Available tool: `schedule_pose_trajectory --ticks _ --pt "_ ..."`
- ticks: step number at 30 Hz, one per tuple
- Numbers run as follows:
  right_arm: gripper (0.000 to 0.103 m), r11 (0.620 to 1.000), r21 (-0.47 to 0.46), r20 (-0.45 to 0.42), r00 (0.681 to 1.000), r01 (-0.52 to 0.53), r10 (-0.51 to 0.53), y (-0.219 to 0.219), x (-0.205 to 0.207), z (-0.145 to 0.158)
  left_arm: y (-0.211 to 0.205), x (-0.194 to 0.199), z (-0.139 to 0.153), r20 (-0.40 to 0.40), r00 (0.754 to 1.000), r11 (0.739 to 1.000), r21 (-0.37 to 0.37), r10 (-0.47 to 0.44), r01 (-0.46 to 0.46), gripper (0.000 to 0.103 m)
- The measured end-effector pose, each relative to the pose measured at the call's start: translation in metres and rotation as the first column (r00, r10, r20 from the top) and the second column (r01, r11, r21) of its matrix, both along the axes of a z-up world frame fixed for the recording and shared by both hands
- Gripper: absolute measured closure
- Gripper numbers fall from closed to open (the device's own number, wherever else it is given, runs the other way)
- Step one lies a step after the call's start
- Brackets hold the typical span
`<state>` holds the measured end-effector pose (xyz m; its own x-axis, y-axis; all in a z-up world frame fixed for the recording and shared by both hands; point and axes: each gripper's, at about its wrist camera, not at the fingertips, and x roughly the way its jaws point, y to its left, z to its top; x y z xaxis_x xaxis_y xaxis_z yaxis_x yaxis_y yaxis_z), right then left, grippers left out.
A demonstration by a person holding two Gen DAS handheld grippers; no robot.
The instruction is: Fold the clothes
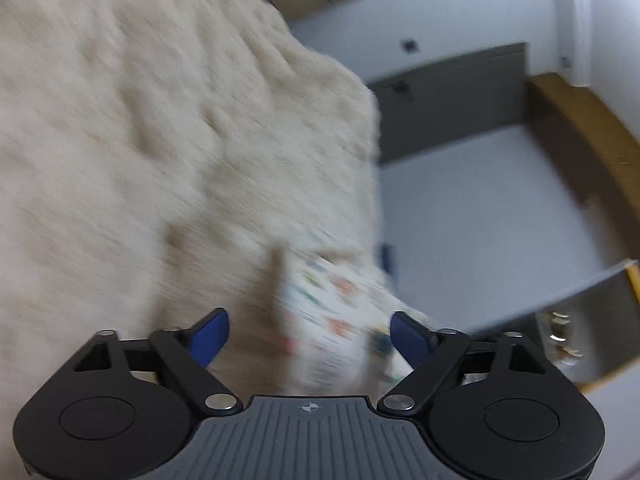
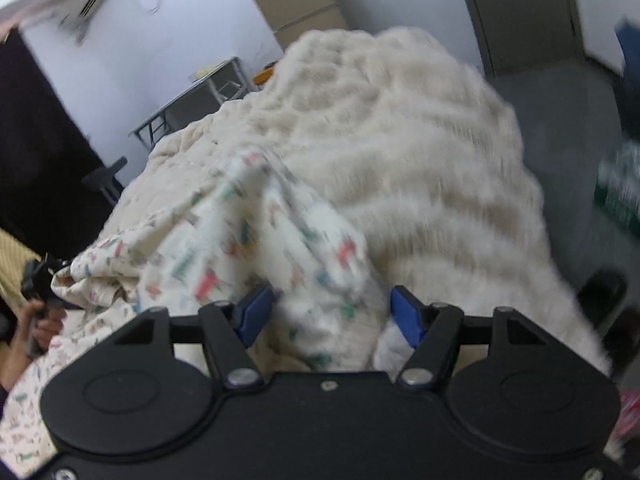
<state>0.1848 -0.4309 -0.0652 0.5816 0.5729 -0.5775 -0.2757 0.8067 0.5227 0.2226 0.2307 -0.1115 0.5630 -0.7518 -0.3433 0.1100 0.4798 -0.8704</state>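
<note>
- The left gripper (image 1: pixel 309 334) is seen with its blue pads (image 1: pixel 210 334) standing apart; the printed garment (image 1: pixel 340 320) lies between them, unpinched as far as the blur lets it be judged.
- The right gripper (image 2: pixel 326 314) is likewise held apart, a fold of the printed garment (image 2: pixel 248 240) bunched between its pads (image 2: pixel 406 316) without being clamped.
- The garment is spread on the cream fleece blanket (image 2: pixel 420 152), near the bed's near edge.
- At the left edge of the right wrist view, a hand (image 2: pixel 40 322) is seen gripping a black handle.

We are seeing the patterned garment (image 2: pixel 256 236) lying on the fluffy blanket (image 2: pixel 420 152). Behind the blanket, a cabinet (image 2: pixel 298 8) is standing against the wall, a table (image 2: pixel 192 98) to its left.
</note>
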Motion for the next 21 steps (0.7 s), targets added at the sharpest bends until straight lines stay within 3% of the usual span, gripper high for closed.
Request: schedule_pose_trajectory --ticks 2,4,5,8,9,11,13,18,19,20,21 --pt "0.052 0.999 0.043 -0.001 1.000 0.007 -0.007 -0.003 -0.001 -0.004 -0.016 0.000 0.020 0.052 0.997 0.994 0.100 -0.056 0.050 0.089" --pt "0.082 0.999 0.048 0.013 1.000 0.016 -0.017 -0.003 -0.002 -0.003 -0.020 -0.003 0.050 0.125 0.990 0.974 0.224 -0.072 0.042 0.094" --pt "0.082 0.998 0.051 0.020 1.000 0.021 -0.022 -0.004 -0.003 -0.003 -0.022 -0.005 0.066 0.160 0.984 0.958 0.284 -0.083 0.034 0.095" --pt "0.083 0.998 0.026 0.047 0.997 0.052 -0.053 -0.002 -0.006 0.002 -0.023 -0.016 0.129 0.302 0.949 0.868 0.491 -0.093 -0.071 0.096" --pt "0.083 0.998 0.007 0.059 0.996 0.065 -0.066 -0.001 -0.008 0.002 -0.027 -0.023 0.152 0.356 0.928 0.800 0.585 -0.108 -0.131 0.096" --pt "0.084 0.998 -0.002 0.065 0.996 0.067 -0.067 -0.001 -0.009 0.001 -0.040 -0.041 0.193 0.439 0.881 0.601 0.757 -0.177 -0.257 0.097" --pt "0.084 0.998 -0.005 0.066 0.996 0.066 -0.065 -0.001 -0.011 0.002 -0.052 -0.052 0.206 0.443 0.860 0.441 0.844 -0.254 -0.305 0.097" --pt "0.083 0.999 0.000 0.072 0.997 0.032 -0.032 0.005 -0.013 0.006 -0.067 -0.067 0.193 0.352 0.868 0.122 0.936 -0.350 -0.330 0.095" --pt "0.083 1.000 -0.011 0.080 0.996 0.027 -0.026 0.007 -0.013 0.007 -0.067 -0.067 0.185 0.325 0.875 0.077 0.945 -0.358 -0.319 0.095" --pt "0.083 1.000 -0.022 0.087 0.996 0.021 -0.019 0.010 -0.014 0.007 -0.061 -0.062 0.170 0.294 0.892 0.076 0.955 -0.344 -0.286 0.094" --pt "0.083 0.999 -0.032 0.094 0.995 0.020 -0.017 0.012 -0.015 0.009 -0.053 -0.056 0.155 0.264 0.910 0.098 0.965 -0.319 -0.245 0.094"
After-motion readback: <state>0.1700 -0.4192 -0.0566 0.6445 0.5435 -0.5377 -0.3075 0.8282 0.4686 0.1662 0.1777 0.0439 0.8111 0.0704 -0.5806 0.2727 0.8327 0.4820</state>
